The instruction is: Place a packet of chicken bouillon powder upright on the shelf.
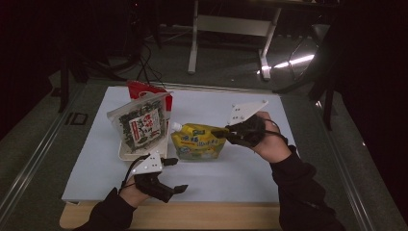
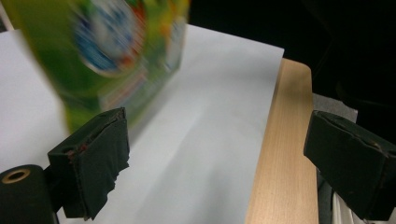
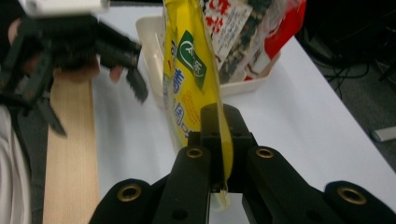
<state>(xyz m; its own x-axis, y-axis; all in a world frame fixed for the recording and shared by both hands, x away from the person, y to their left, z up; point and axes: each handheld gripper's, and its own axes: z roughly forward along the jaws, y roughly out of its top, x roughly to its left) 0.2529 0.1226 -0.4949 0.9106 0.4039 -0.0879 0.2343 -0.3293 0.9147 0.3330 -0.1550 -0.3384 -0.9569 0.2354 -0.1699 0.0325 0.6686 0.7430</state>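
Note:
A yellow spouted pouch (image 1: 197, 142) hangs tilted just over the white sheet, beside a tray. My right gripper (image 1: 222, 132) is shut on the pouch's right edge. In the right gripper view the jaws pinch the thin yellow edge (image 3: 219, 126), and the pouch (image 3: 187, 70) rises away from them. My left gripper (image 1: 176, 174) is open near the table's front edge, just below the pouch, with nothing between its jaws. In the left gripper view the jaws (image 2: 215, 158) stand wide apart over the sheet, and the pouch (image 2: 116, 51) is a blur at upper left.
A white tray (image 1: 126, 154) left of the pouch holds an upright seaweed packet (image 1: 139, 125) and a red packet (image 1: 142, 89). The white sheet (image 1: 96, 163) covers the table. A wooden strip (image 1: 192, 216) runs along the front. Desk legs (image 1: 193, 53) stand behind.

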